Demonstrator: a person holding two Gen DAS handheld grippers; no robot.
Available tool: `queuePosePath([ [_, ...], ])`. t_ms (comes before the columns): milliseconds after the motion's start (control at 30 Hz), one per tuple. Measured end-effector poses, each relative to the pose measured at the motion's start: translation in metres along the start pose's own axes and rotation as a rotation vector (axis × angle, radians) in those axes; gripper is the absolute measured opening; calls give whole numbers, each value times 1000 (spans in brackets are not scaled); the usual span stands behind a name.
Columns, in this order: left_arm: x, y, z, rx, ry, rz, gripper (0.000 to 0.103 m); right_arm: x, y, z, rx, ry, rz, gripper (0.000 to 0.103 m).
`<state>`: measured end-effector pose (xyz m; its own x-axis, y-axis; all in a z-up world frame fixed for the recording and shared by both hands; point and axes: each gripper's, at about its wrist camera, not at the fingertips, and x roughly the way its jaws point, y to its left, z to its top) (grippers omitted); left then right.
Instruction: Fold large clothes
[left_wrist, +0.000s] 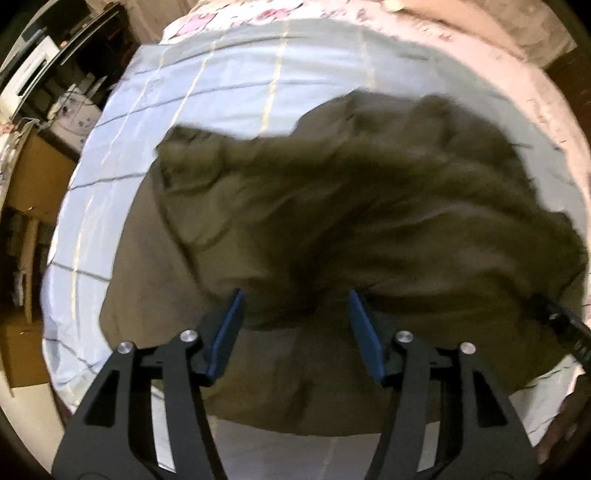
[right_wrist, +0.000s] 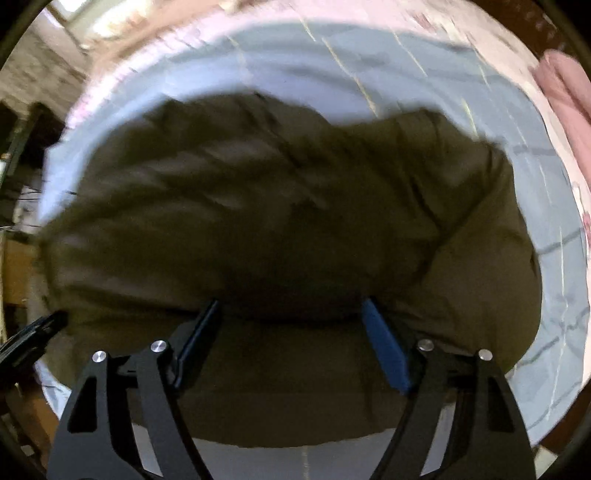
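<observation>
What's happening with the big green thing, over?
Left gripper open, right gripper open, neither gripping. Olive garment bunched on blue checked sheet. Nothing blocking.

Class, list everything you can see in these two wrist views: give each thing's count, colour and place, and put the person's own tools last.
Garment: one, olive green, rumpled and partly doubled over itself on the checked sheet, blurred.
Checked sheet: one, pale blue with thin dark and yellow lines, spread under the garment.
Floral cover: one, pinkish white, beyond the checked sheet.
Pink cloth: one, pink, at the far right edge of the right wrist view.
Cardboard boxes: number unclear, brown, beside the bed at left.
Left gripper: one, black with blue pads, jaws apart over the garment.
Right gripper: one, black with blue pads, jaws apart over the garment.
</observation>
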<state>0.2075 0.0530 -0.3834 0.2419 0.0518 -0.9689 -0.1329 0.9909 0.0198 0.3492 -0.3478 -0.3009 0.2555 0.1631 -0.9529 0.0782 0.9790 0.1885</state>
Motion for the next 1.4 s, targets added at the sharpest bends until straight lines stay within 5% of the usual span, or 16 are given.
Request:
queuePosePath([
  [100,11,-18,10,19,26,-16,62,6,20,10,-10,-2,43,80],
  [567,83,-32,96,23,69,67,79,77,27,63,-16,53,-60,91],
  [900,112,-28,102,10,99,60,90,108,27,73,-59,117,-115,99],
  [1033,94,-26,98,17,107,37,78,100,28,74,-80,121,-116,96],
  [1133,50,-13,85,36,26,-11,72,59,16,67,-96,37,-60,92],
  [1233,39,12,81,43,-27,72,72,30,-20,77,-60,-39,-63,92],
  [1400,84,71,85,-94,101,60,72,56,-88,103,65,53,-117,84],
])
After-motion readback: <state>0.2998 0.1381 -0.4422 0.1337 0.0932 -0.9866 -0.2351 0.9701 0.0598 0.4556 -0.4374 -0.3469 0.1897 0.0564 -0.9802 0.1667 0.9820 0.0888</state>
